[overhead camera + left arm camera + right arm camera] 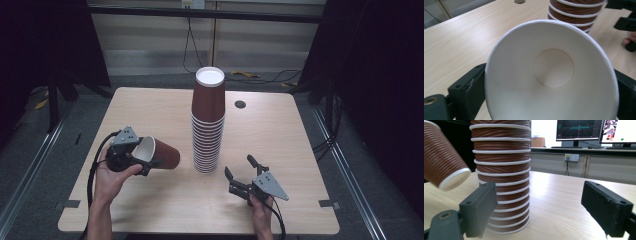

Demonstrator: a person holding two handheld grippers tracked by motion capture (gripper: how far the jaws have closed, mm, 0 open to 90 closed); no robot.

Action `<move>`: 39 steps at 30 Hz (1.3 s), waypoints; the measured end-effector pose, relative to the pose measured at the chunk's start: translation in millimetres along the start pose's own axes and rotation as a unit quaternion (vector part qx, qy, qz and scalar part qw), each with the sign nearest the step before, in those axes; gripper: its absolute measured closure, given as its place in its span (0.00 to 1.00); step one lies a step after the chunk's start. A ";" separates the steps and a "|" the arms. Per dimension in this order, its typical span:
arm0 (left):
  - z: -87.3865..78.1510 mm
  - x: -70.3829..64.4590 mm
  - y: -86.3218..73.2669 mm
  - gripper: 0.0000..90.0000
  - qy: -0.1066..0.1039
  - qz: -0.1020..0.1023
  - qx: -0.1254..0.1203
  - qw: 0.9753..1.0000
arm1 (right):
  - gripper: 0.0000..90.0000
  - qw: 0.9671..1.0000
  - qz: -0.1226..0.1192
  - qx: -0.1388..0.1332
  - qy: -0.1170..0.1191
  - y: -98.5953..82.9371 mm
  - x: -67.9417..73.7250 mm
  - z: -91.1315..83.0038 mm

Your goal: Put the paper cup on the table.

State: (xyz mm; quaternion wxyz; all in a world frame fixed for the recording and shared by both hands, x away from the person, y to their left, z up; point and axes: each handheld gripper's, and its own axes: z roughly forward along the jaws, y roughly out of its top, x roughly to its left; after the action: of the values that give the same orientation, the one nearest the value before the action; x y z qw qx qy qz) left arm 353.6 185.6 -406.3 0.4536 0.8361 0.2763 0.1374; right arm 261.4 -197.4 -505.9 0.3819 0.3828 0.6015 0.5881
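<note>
A tall stack of brown ribbed paper cups stands upside down at the table's middle. It also rises close ahead in the right gripper view as the stack. My left gripper is shut on a single brown cup, held on its side just left of the stack with its base toward the stack. In the left gripper view the cup's white inside sits between the two black jaws. My right gripper is open with nothing in it, low over the table right of the stack's foot. The held cup's base shows at upper left in the right gripper view.
The light wooden table has a round cable hole behind the stack. Its bare surface stretches on both sides. Cables lie on the floor beyond the far edge. Monitors stand on a distant desk.
</note>
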 end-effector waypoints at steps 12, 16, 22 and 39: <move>15.3 13.4 19.4 0.06 0.021 0.010 0.069 0.997 | 0.15 1.000 0.001 0.002 -0.001 0.1 -0.3 0.3; 20.4 19.2 23.2 0.06 0.013 -0.002 0.072 0.997 | 0.15 1.000 0.000 0.000 0.000 0.0 -0.1 0.2; 28.6 22.2 34.2 0.06 0.014 0.014 0.113 0.993 | 0.15 1.000 0.000 0.000 0.000 0.0 -0.2 0.2; 58.7 32.9 48.1 0.06 0.019 0.032 0.230 0.973 | 0.15 1.000 -0.001 0.000 0.000 0.0 0.3 -0.1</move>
State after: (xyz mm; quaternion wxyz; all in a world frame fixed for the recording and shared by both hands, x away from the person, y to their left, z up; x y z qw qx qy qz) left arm 424.7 143.7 -399.2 0.2396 0.9235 0.2823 0.1001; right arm 261.2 -197.2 -506.0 0.3827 0.3824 0.6014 0.5879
